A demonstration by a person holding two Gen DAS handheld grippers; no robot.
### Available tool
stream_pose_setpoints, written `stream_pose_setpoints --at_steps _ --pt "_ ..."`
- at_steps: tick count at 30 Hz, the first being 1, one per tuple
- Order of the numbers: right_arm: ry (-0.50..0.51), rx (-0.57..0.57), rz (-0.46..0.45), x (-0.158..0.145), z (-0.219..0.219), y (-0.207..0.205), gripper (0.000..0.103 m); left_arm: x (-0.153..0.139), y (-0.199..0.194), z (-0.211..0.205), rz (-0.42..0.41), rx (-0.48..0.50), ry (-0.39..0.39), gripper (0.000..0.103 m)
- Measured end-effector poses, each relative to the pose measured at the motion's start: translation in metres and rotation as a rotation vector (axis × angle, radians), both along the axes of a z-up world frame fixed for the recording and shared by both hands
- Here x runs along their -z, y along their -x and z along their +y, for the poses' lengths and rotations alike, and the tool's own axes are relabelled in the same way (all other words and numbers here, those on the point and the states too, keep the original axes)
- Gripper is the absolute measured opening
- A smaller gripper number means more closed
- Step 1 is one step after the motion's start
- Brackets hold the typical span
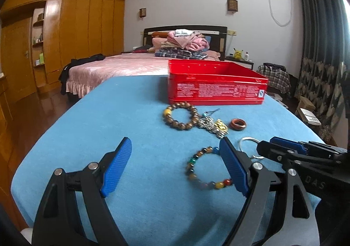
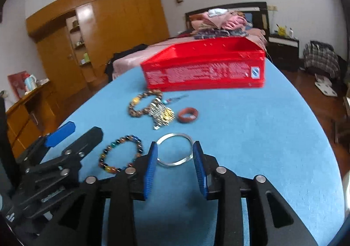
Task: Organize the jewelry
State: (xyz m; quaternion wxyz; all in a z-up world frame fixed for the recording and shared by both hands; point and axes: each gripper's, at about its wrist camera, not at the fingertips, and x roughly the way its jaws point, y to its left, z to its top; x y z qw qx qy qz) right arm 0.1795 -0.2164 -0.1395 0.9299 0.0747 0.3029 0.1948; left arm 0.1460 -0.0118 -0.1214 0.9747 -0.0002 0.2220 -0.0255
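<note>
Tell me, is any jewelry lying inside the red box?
Cannot tell: the red box shows only its walls, while every visible piece lies on the blue cloth.

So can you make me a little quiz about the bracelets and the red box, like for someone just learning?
1. True or false: the red box already has its lid on.
2. Which piece lies just ahead of the right gripper? A) the silver bangle B) the brown bead bracelet C) the reddish ring
3. Fill in: the left gripper, jaws wide apart, sits by the ______ bead bracelet.

Key
1. False, the top is open.
2. A
3. Colourful
</note>
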Motion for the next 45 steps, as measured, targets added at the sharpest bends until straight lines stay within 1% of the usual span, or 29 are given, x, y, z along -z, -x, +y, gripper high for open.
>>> stream_pose_setpoints --at_steps 2,8,12,16,20,25,27,29,31,33,37,39,43,45 --pt "-0.013 0.008 0.009 0.002 -0.004 0.000 0.033 0.002 0.000 -0.003 0.007 0.008 -0.005 0.080" --pt "-0.009 0.038 0.010 0.004 -0.008 -0.007 0.033 0.008 -0.002 -0.008 0.024 0.011 -0.015 0.080" --pt "-0.028 0.037 0.012 0.006 -0.009 -0.008 0.033 0.012 -0.003 -0.009 0.048 0.015 -0.012 0.080" --pt "-0.013 0.037 0.003 0.005 -0.009 -0.005 0.034 0.014 0.003 -0.012 0.044 0.030 0.016 0.080" --pt "-0.013 0.046 0.005 0.005 -0.013 -0.004 0.034 0.020 0.006 -0.026 0.057 0.070 -0.013 0.080" --pt "-0.013 0.050 0.004 0.006 -0.015 -0.005 0.034 0.020 0.007 -0.024 0.040 0.047 -0.009 0.080" --pt "-0.012 0.050 0.003 0.006 -0.015 -0.005 0.034 0.020 0.005 -0.019 0.040 0.017 -0.007 0.076" --pt "-0.012 0.048 0.002 0.006 -0.015 -0.004 0.034 0.022 0.000 -0.014 0.060 -0.006 -0.005 0.070" --pt "-0.012 0.049 0.001 0.006 -0.015 -0.004 0.034 0.024 -0.005 -0.011 0.076 -0.012 -0.006 0.064" --pt "-0.011 0.050 -0.002 0.006 -0.015 -0.004 0.034 0.026 -0.009 -0.007 0.087 -0.017 0.009 0.059" --pt "-0.012 0.052 -0.006 0.006 -0.014 -0.003 0.034 0.029 -0.011 -0.006 0.084 -0.021 0.015 0.057" --pt "-0.012 0.051 -0.004 0.005 -0.014 -0.004 0.034 0.029 -0.010 -0.004 0.089 -0.019 0.031 0.056" --pt "-0.009 0.046 -0.006 0.005 -0.011 -0.003 0.034 0.030 -0.007 -0.007 0.084 -0.034 0.013 0.056" --pt "-0.006 0.045 -0.007 0.005 -0.010 -0.003 0.034 0.030 -0.006 -0.005 0.080 -0.035 0.030 0.056"
